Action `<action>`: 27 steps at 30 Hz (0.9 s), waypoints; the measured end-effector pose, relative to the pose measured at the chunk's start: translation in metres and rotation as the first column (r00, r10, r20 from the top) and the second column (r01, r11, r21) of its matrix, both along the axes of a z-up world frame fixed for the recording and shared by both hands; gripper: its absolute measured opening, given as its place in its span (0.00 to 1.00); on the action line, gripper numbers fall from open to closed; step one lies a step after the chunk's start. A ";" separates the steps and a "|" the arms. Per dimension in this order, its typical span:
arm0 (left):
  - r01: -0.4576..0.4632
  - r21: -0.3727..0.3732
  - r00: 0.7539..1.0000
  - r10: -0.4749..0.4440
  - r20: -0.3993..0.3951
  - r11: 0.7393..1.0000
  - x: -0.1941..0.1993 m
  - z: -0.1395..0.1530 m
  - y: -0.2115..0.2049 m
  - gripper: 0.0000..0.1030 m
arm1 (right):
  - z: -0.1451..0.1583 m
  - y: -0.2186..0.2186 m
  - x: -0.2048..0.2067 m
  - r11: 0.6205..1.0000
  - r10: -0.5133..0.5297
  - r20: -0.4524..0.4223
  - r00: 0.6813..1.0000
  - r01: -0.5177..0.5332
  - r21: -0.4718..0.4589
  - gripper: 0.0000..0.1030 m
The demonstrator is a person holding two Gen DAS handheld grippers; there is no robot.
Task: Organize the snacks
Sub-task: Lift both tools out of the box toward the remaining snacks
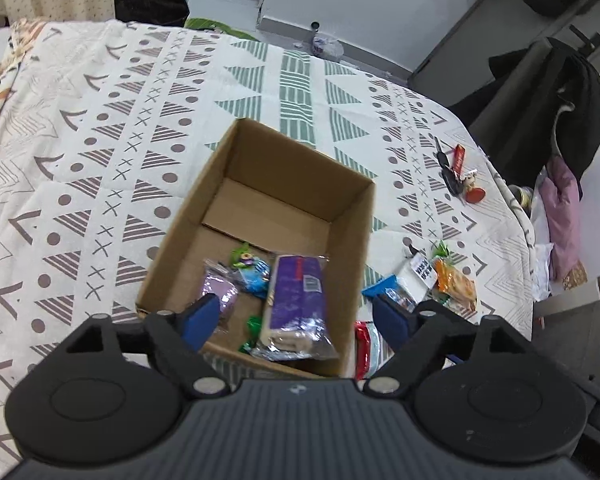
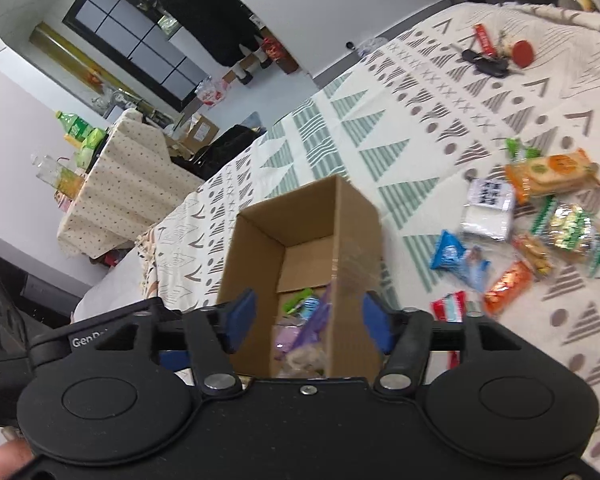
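An open cardboard box (image 1: 352, 216) sits on the patterned tablecloth and holds a purple biscuit pack (image 1: 296, 292), a lilac packet (image 1: 220, 286) and small blue and green sweets. My left gripper (image 1: 298, 318) hovers open above the box's near end, nothing between its blue pads. In the right wrist view the same box (image 2: 260, 248) lies just ahead, and my right gripper (image 2: 308, 320) is open over its near rim. Loose snacks lie right of the box: an orange cracker pack (image 2: 552, 172), a white packet (image 2: 488, 212), a blue packet (image 2: 456, 258) and a red one (image 2: 450, 306).
Keys with a red tag (image 1: 458, 172) lie near the table's far right edge. A chair draped with a black coat (image 1: 560, 108) stands beyond that edge. A second covered table with bottles (image 2: 112, 176) stands further off. A person in black (image 2: 204, 12) stands in the doorway.
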State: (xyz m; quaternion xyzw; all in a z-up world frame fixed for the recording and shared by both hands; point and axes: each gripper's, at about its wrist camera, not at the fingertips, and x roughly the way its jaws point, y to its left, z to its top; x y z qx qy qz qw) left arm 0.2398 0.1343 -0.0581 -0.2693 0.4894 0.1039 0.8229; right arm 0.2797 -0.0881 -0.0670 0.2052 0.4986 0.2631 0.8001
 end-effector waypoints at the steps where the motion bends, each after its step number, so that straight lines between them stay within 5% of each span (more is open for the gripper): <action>1: 0.003 0.003 1.000 -0.003 0.000 1.000 -0.001 0.001 -0.004 0.82 | 0.001 -0.005 -0.001 1.000 0.001 0.004 1.000 -0.001 -0.002 0.62; 18: 0.036 0.110 0.999 -0.032 -0.035 0.993 -0.010 0.004 -0.070 0.83 | -0.011 -0.098 -0.014 0.998 -0.070 -0.004 0.998 0.070 0.009 0.80; 27: 0.059 0.130 0.998 -0.055 -0.038 0.990 -0.010 0.000 -0.104 0.97 | -0.022 -0.140 -0.014 0.994 -0.104 -0.008 0.995 0.104 0.018 0.91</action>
